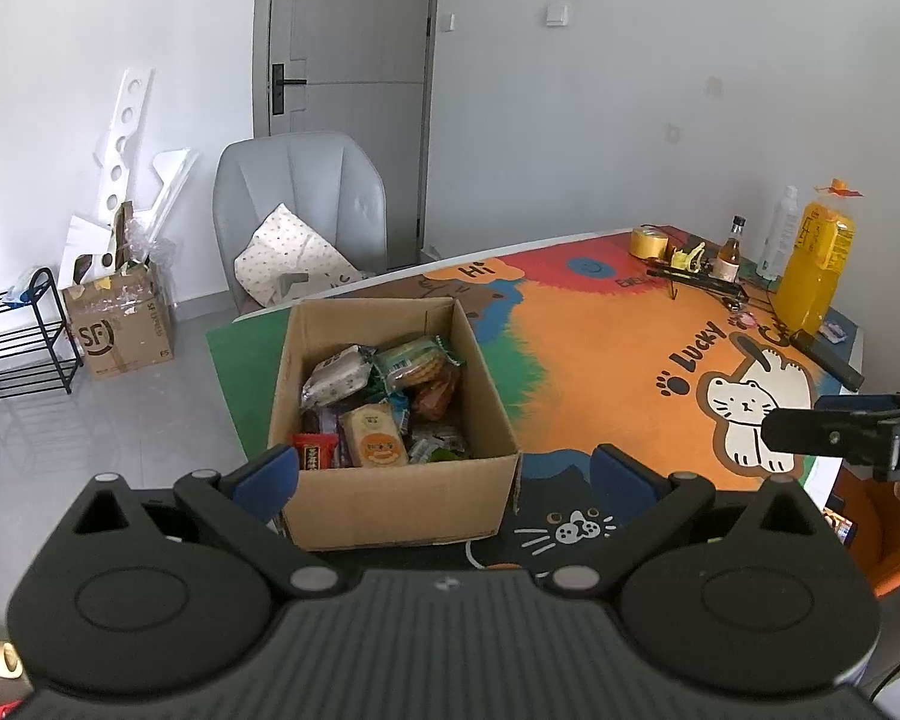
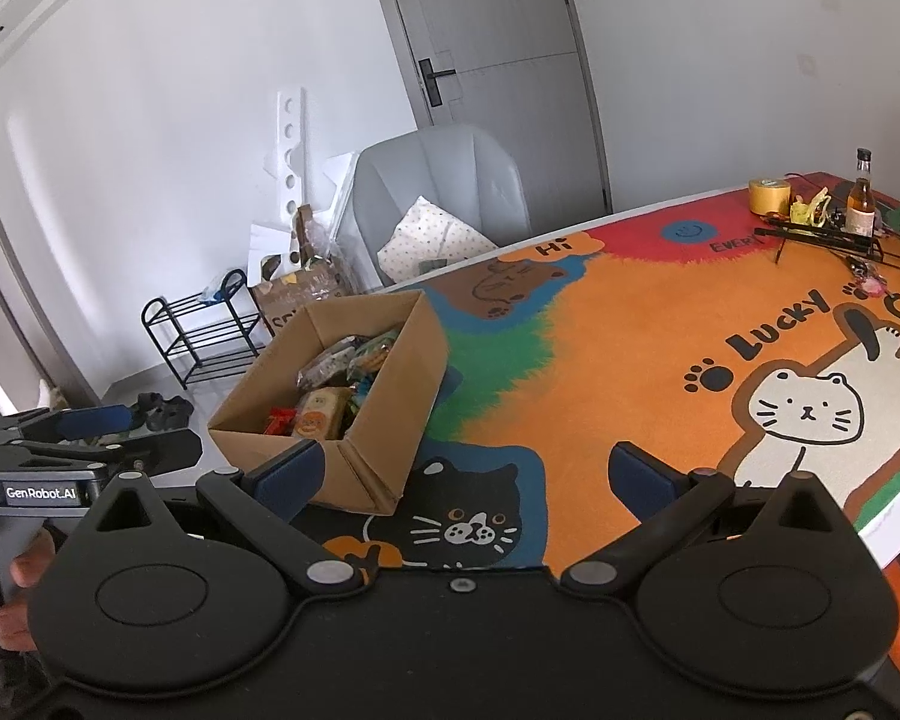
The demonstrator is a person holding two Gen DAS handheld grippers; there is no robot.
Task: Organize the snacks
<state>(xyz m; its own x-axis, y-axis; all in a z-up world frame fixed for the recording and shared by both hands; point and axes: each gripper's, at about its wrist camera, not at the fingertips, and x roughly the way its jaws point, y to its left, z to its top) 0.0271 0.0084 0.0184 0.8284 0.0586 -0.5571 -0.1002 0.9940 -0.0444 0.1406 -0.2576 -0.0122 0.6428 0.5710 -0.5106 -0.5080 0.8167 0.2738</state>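
Observation:
An open cardboard box point(image 1: 390, 501) stands on the near left part of the table, filled with several wrapped snacks point(image 1: 378, 399). The same box point(image 2: 390, 402) shows at centre left in the right wrist view, its snacks point(image 2: 324, 402) partly hidden by the wall. My left gripper point(image 1: 444, 477) is open, held just in front of the box's near wall with nothing between its blue-padded fingers. My right gripper point(image 2: 465, 474) is open and empty too, over the mat to the right of the box. Each gripper also appears from the side in the other's view: right gripper point(image 1: 834, 435), left gripper point(image 2: 102, 438).
A colourful cat-print mat point(image 1: 618, 360) covers the table. At the far right stand a yellow tape roll point(image 1: 648, 240), a small brown bottle point(image 1: 729, 252), an orange juice bottle point(image 1: 816, 264) and a black rack point(image 1: 702, 285). A grey chair point(image 1: 300, 204), an SF carton point(image 1: 120, 324) and a shoe rack point(image 1: 18, 336) are beyond.

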